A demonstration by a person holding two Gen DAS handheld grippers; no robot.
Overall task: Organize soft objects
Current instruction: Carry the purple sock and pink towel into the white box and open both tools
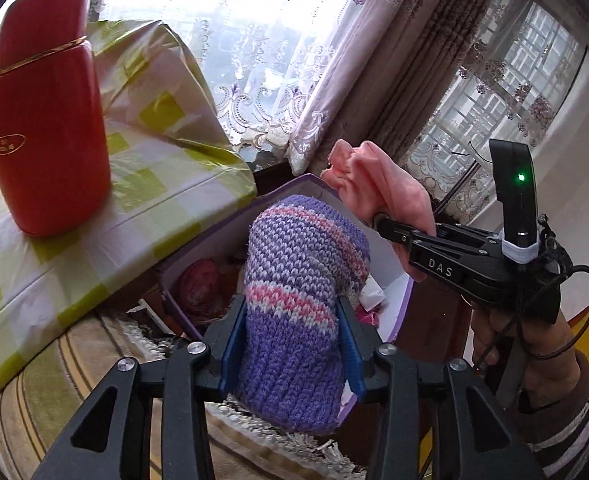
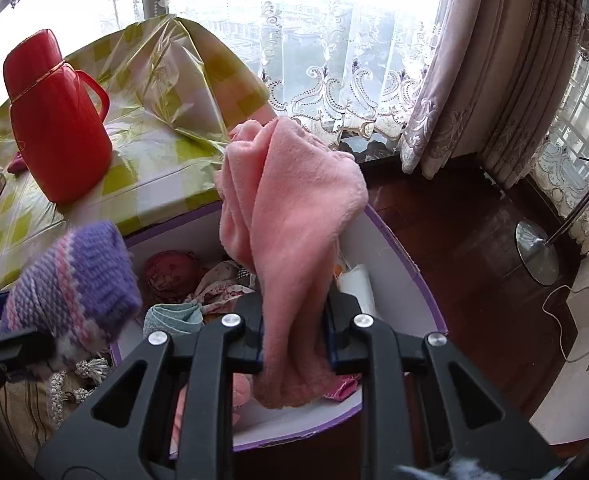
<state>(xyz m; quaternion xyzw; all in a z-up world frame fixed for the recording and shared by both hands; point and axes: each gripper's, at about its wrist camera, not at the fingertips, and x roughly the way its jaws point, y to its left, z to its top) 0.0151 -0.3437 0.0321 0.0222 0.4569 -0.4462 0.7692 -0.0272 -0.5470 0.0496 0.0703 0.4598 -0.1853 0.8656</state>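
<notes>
- Claw on the left [image 1: 292, 344] was clamped on a purple knitted hat [image 1: 298, 312], its blue-padded fingers [image 1: 230, 344] pressing the ribbed lower part from both sides; the striped crown stood up past the fingertips.
- Claw on the right [image 2: 294, 332] was closed on a pink fleece cloth [image 2: 290, 216], which was pinched between the fingers, rose above them in folds and hung a little below.
- Both soft items were held in the air over an open white box with a purple rim [image 2: 398, 264], the hat at its left side and the cloth above its middle.
- Inside the box lay other soft things: a dark red round item [image 2: 170, 270], a pale teal folded cloth [image 2: 174, 316] and a floral fabric piece [image 2: 222, 280].
- Just beyond the box stood a table [image 2: 150, 152] under a green and white checked plastic cover, touching or nearly touching the box's far edge.
- A red thermos jug [image 2: 56, 120] stood upright on that table, well apart from the box.
- Lace curtains [image 2: 334, 80] hung at the window behind.
</notes>
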